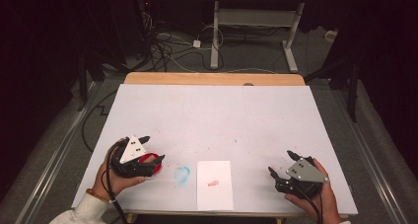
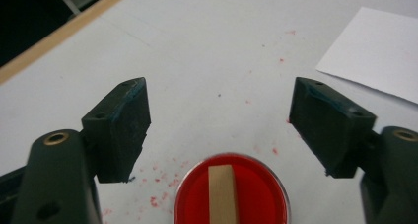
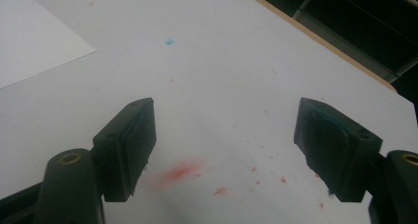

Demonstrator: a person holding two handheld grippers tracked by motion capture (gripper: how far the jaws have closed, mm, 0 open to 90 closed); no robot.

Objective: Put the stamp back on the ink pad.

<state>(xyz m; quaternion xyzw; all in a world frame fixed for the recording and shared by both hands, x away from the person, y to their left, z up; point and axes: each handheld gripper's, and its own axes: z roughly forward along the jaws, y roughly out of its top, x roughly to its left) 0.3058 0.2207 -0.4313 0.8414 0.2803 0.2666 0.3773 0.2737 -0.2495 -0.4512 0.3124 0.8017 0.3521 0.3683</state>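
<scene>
Red stamp sits free between spread left gripper fingers; high view half hides it

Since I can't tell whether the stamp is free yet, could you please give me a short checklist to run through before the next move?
1. Left hand-held gripper jaws wide: ok.
2. Pads off the red stamp, which sits below and between them: ok.
3. Stamp resting on the table, not on the paper sheet: ok.
4. Sheet already carries a red mark: ok.
5. Right hand-held gripper open, nothing between its jaws: ok.
6. Stamp standing steady by itself: cannot tell.
</scene>
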